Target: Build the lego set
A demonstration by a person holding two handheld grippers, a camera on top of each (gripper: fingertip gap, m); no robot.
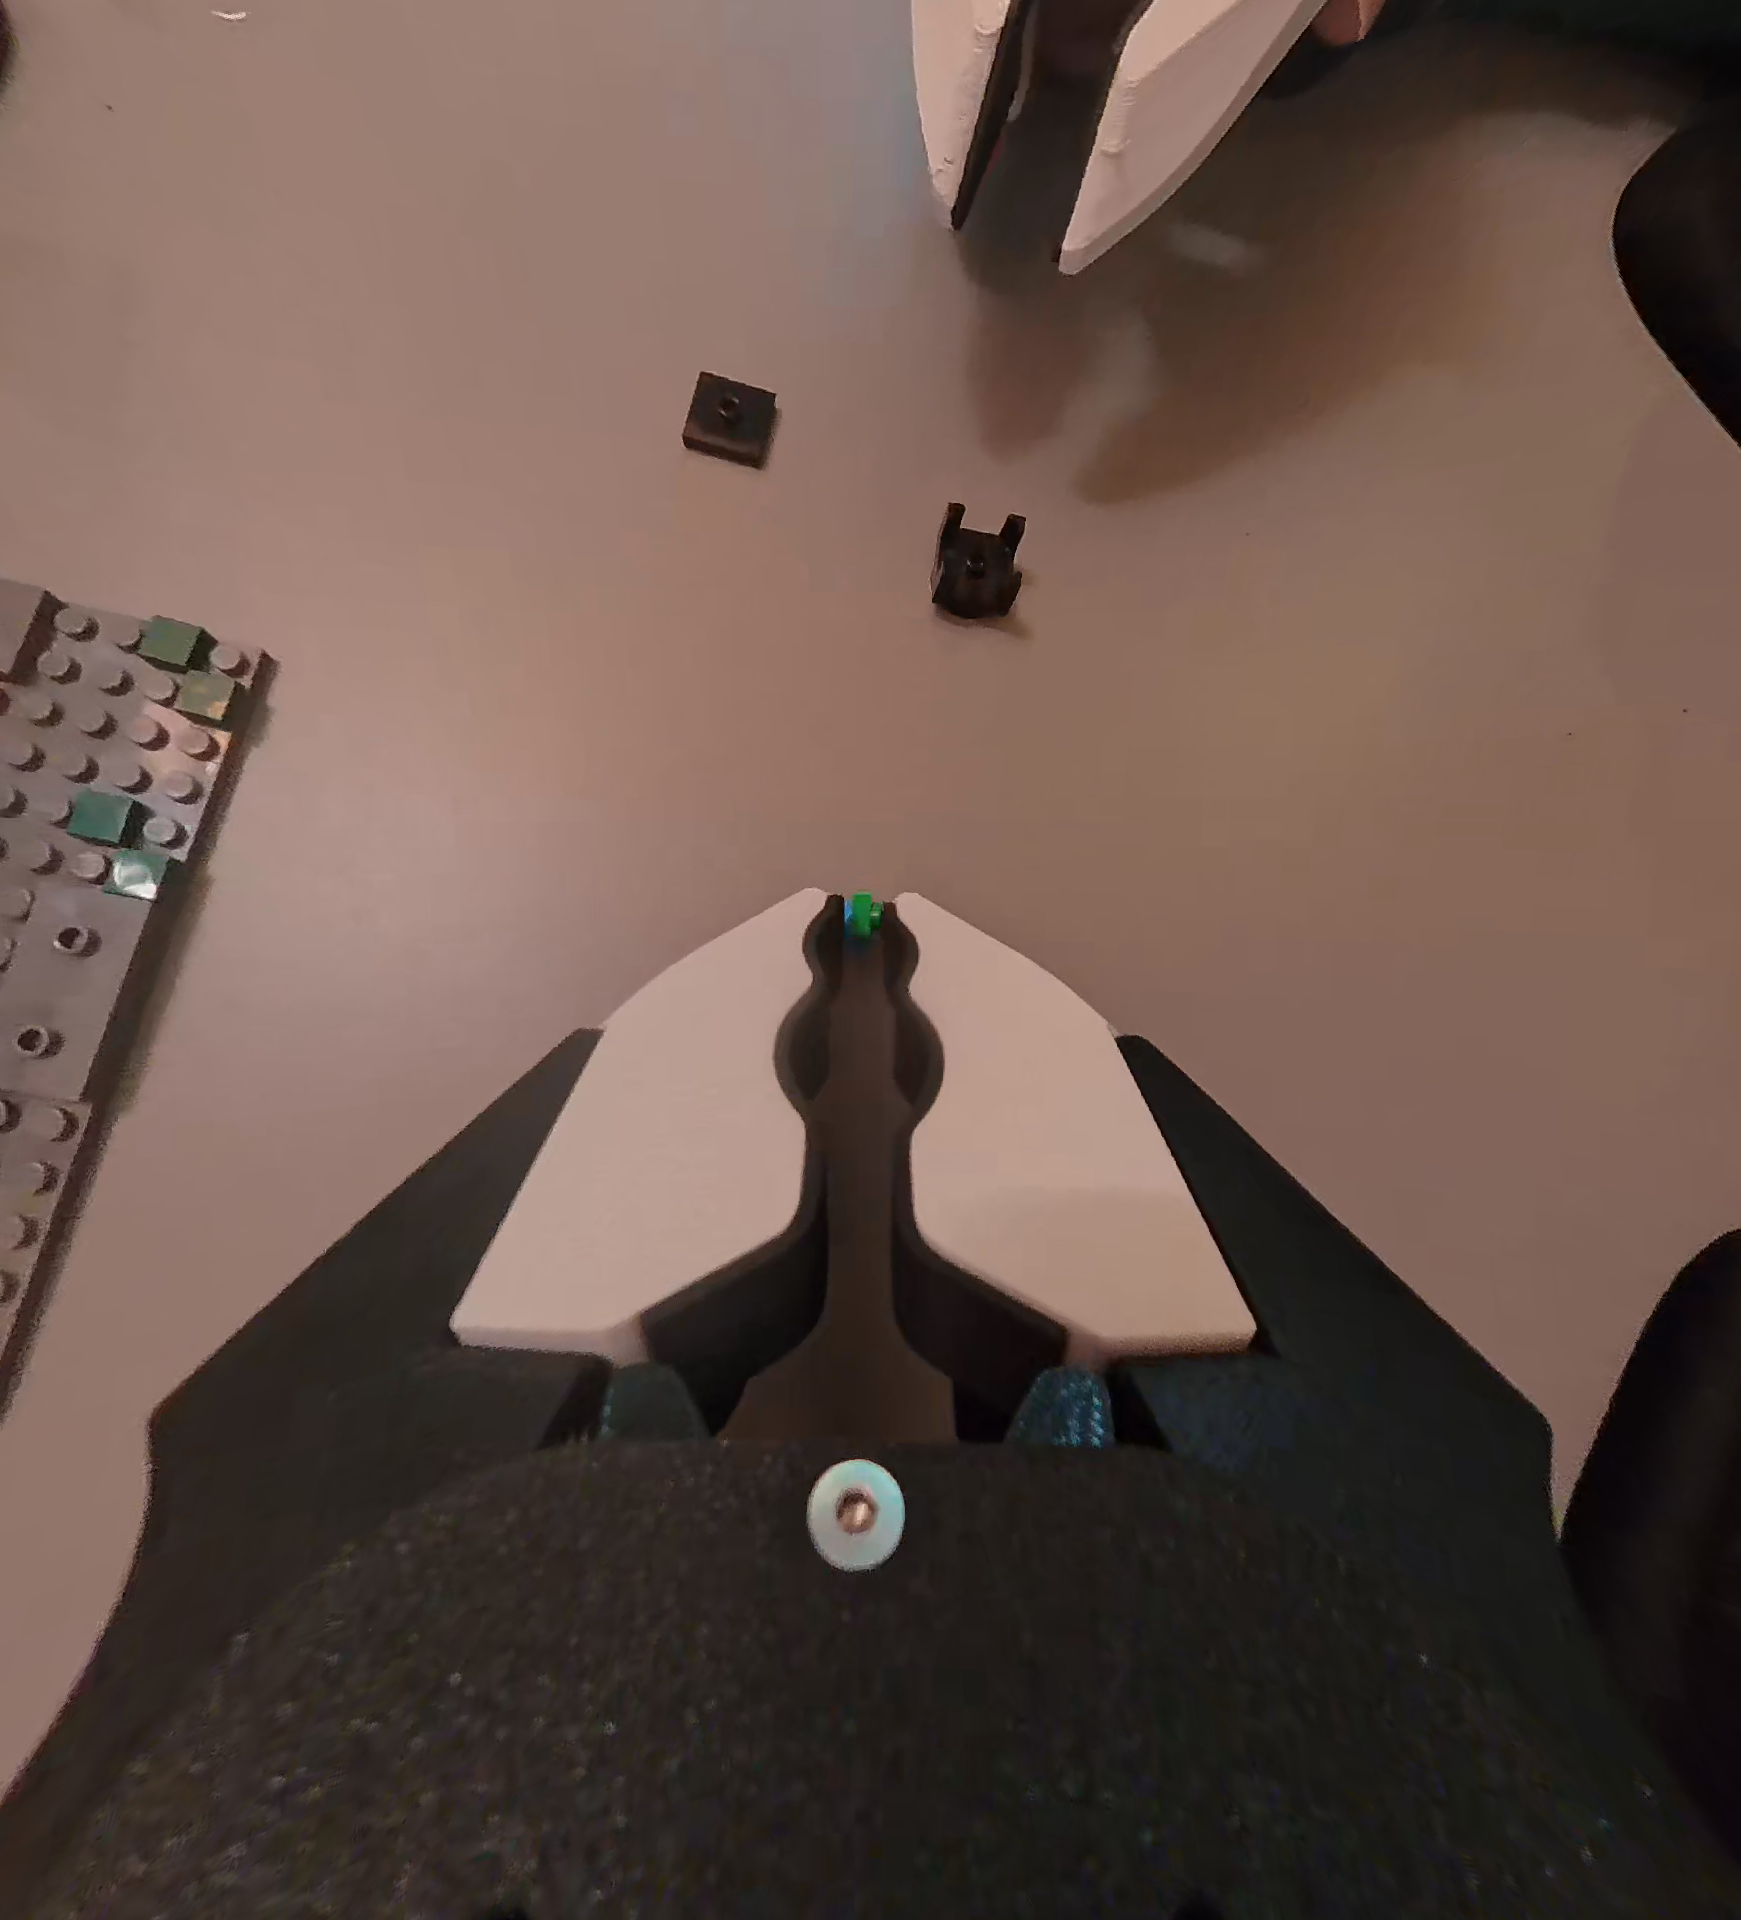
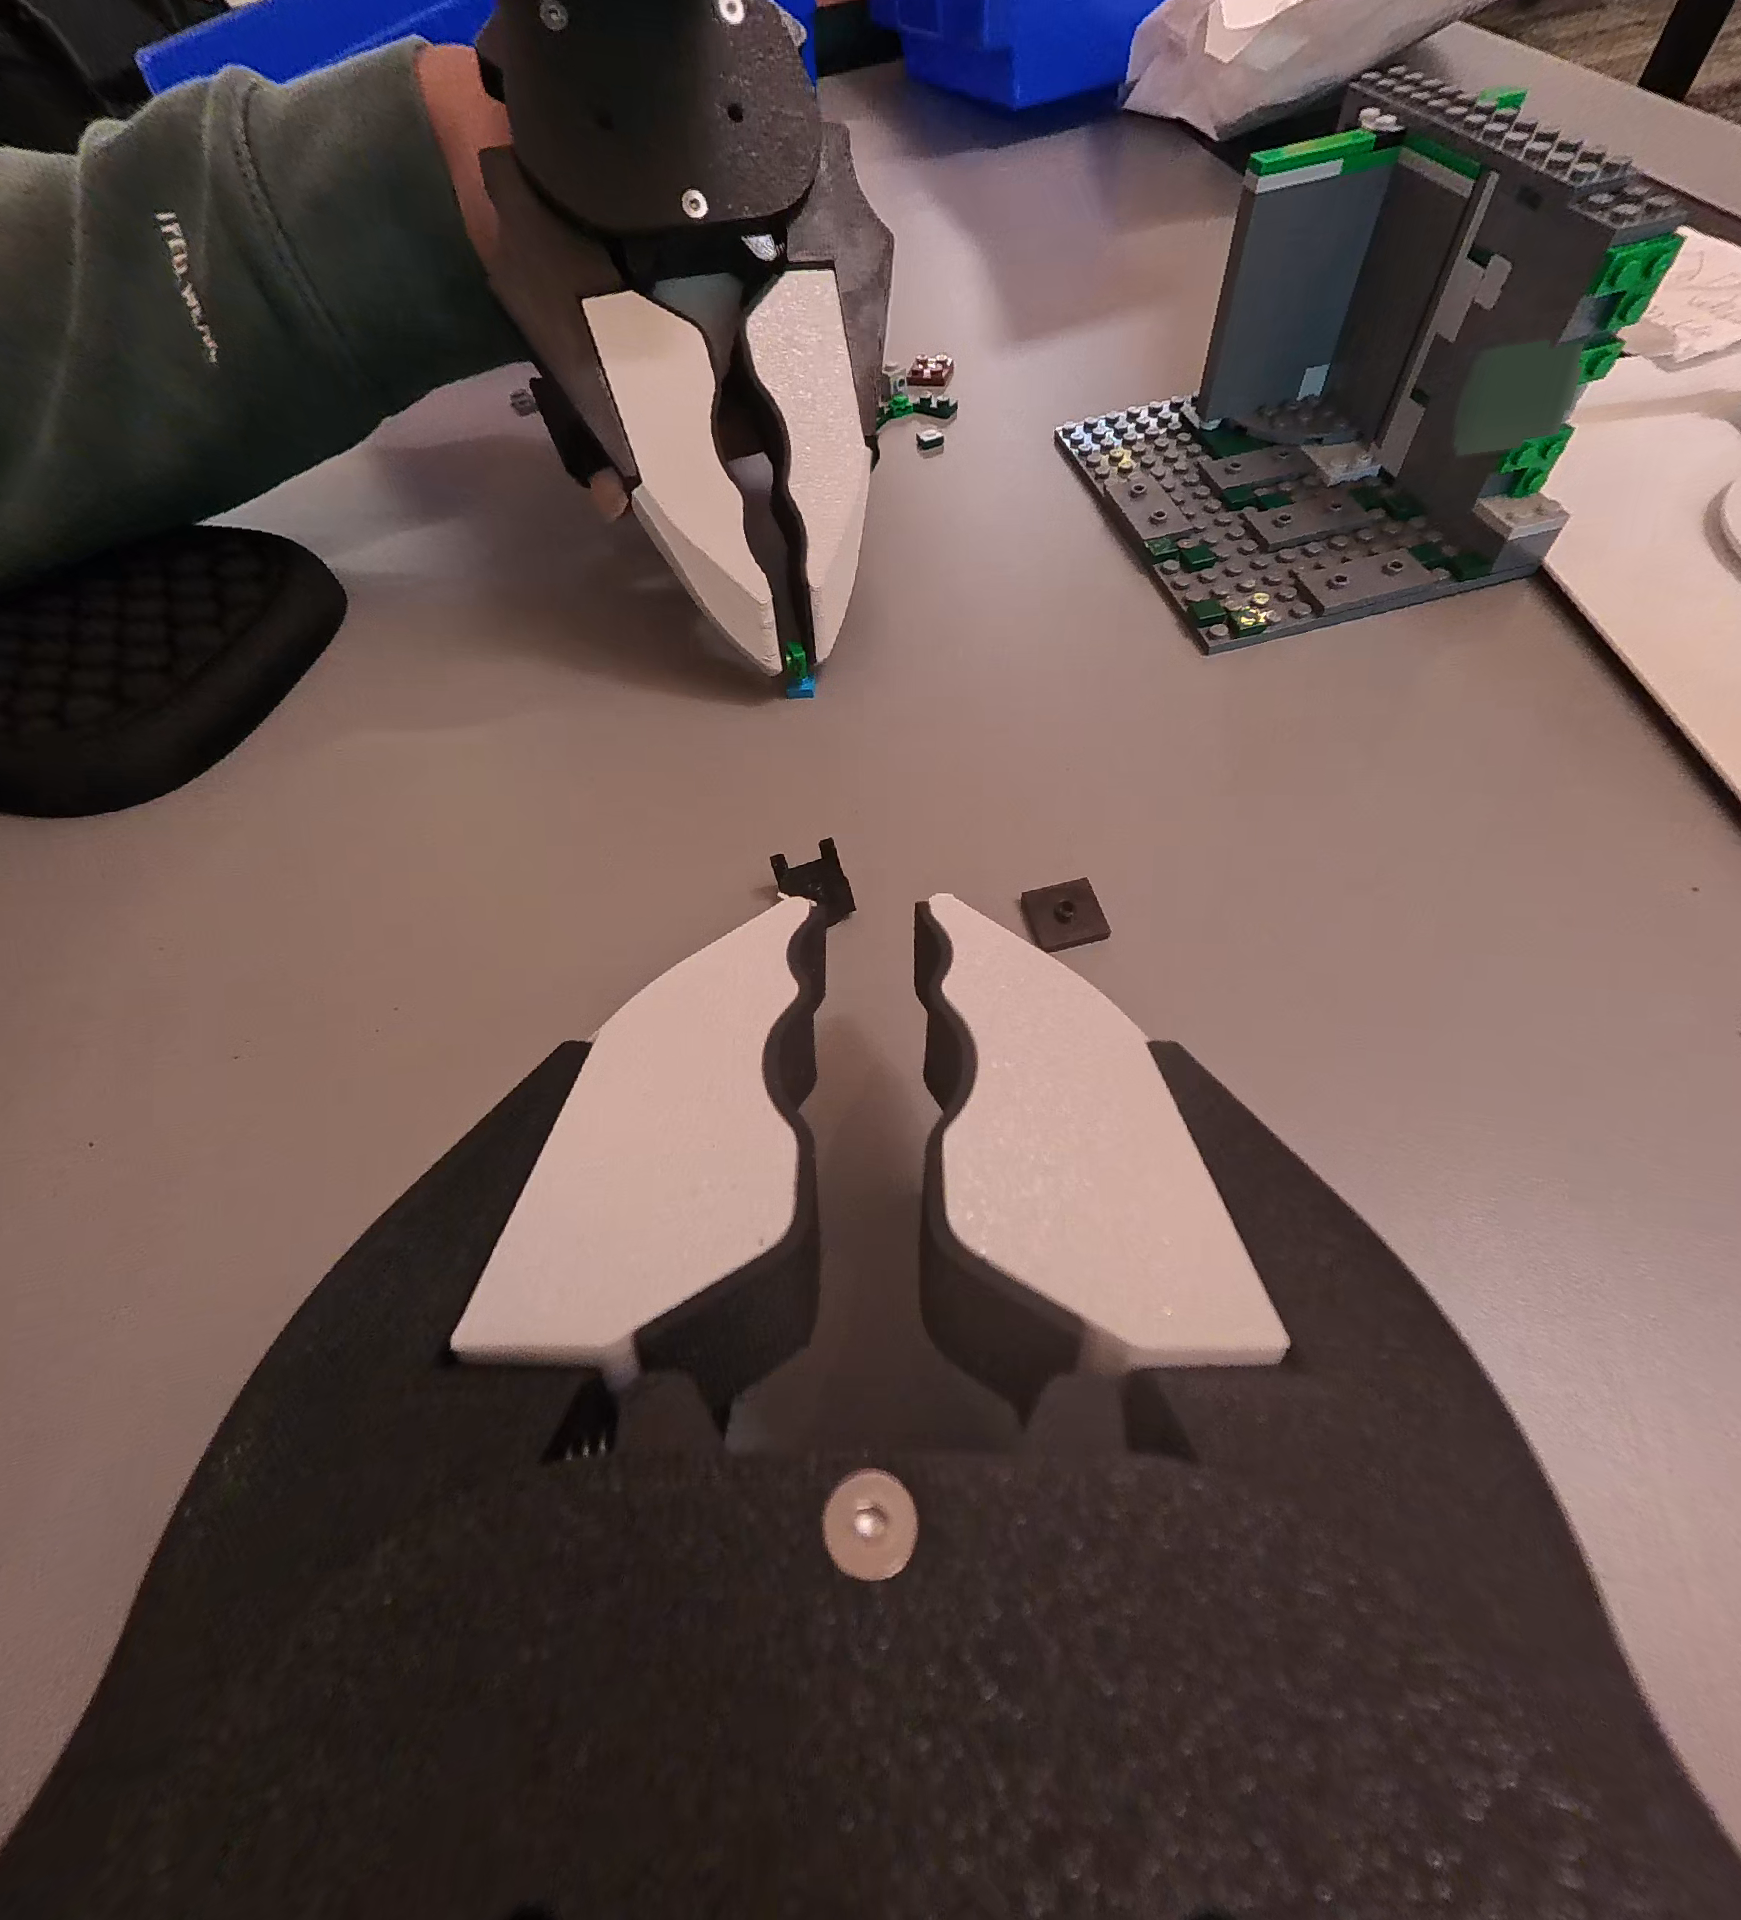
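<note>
A tiny green-and-blue plastic Lego piece (image 1: 861, 920) is pinched at the left gripper (image 2: 791, 665) tips, frame centre. Judged light, rigid, slippery, it should be held by flat sides. The right gripper (image 2: 866, 909) fingers are apart over a small black clip brick (image 2: 814, 878)

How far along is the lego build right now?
Done: the grey wall model stands on its studded baseplate. In hand: left gripper pinches a tiny green-and-blue piece. Left: black clip piece and black square plate lie loose; right gripper is open.
</note>
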